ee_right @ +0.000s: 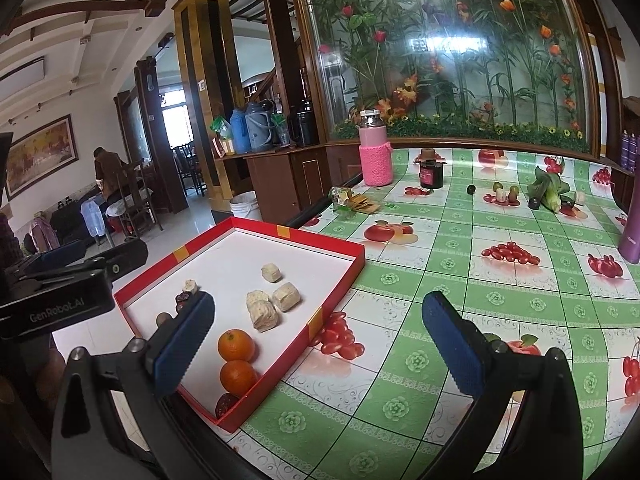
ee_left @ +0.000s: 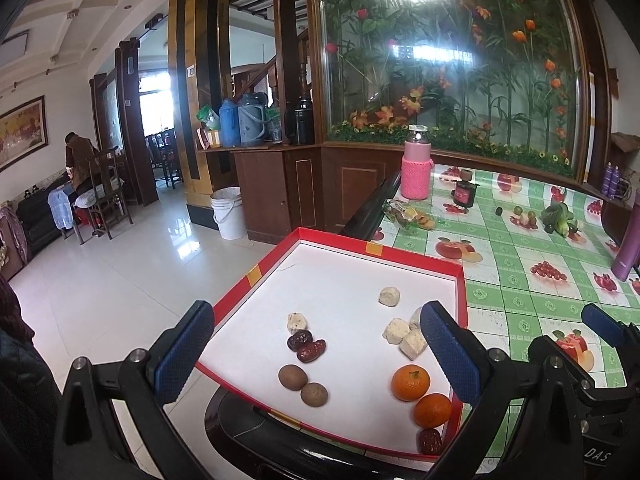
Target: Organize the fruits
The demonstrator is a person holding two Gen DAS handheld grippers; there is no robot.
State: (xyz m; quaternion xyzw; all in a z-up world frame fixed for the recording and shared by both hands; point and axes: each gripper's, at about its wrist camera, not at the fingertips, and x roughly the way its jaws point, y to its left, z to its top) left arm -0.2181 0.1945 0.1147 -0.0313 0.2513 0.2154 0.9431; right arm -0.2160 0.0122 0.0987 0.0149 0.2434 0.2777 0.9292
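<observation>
**Fruit sorted in the red tray, both grippers empty**

Already the fruits lie inside a shallow red tray (ee_left: 416, 256) with a white floor, which sits at the corner of a table covered in a green fruit-print cloth (ee_right: 440, 280). Two oranges (ee_left: 411, 382) sit touching near the tray's right wall, with a single red date (ee_left: 430, 441) just beside them in the near corner. Toward the tray's left side, two brown round fruits (ee_left: 293, 377) lie side by side, and two more dates (ee_left: 306, 346) touch each other just behind them. Pale, crumbly cubes (ee_left: 413, 343) are scattered across the tray — three clustered by the right wall, one farther back, one speckled piece next to the paired dates.

Above the tray's near edge hovers the left gripper (ee_left: 320, 354), its blue-padded fingers spread wide and gripping nothing. Over the bare cloth to the tray's right is the right gripper (ee_right: 320, 344), likewise spread apart and empty.

Farther back on the table stand a pink bottle in a knitted sleeve (ee_right: 374, 152), a small dark jar (ee_right: 431, 172) and a purple bottle (ee_right: 632, 224) — with a heap of small fruits and corn (ee_right: 548, 192) between them.
</observation>
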